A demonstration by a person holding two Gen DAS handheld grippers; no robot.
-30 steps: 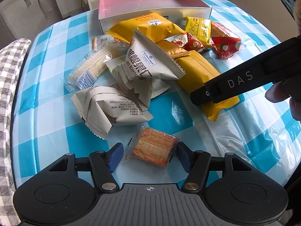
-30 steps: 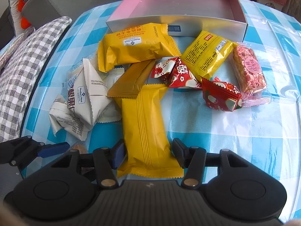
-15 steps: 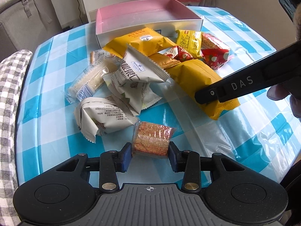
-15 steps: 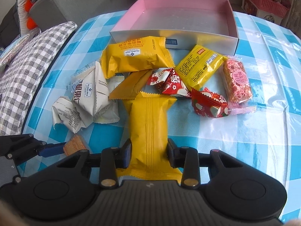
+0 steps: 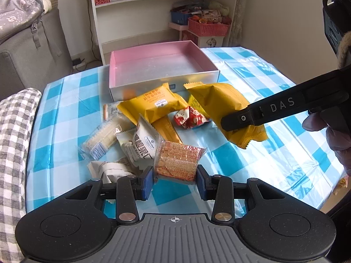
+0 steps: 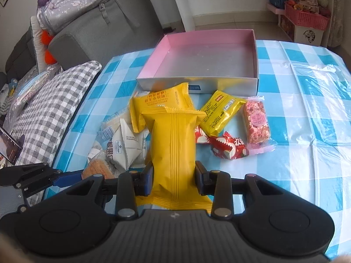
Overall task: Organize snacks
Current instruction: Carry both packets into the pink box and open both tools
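My left gripper (image 5: 174,183) is shut on a small clear-wrapped orange cracker pack (image 5: 177,160) and holds it above the table. My right gripper (image 6: 173,180) is shut on a long yellow snack bag (image 6: 173,149), lifted off the cloth; the bag also shows in the left wrist view (image 5: 223,107). An open pink-lined box (image 6: 197,83) stands at the far side of the table, nothing in it. Loose snacks lie in front of it: a yellow waffle pack (image 6: 162,103), white packs (image 6: 125,146), red candies (image 6: 228,149), a pink bar (image 6: 256,122).
The table has a blue-and-white checked cloth (image 6: 307,131) under clear plastic. A checked cushion (image 6: 50,103) and a grey sofa lie to the left. Shelves and a red basket (image 5: 207,27) stand behind the table.
Both grippers closed on their snacks and lifted them: the left raised the cracker pack, the right raised the yellow bag. Both views now sit higher and show the room.
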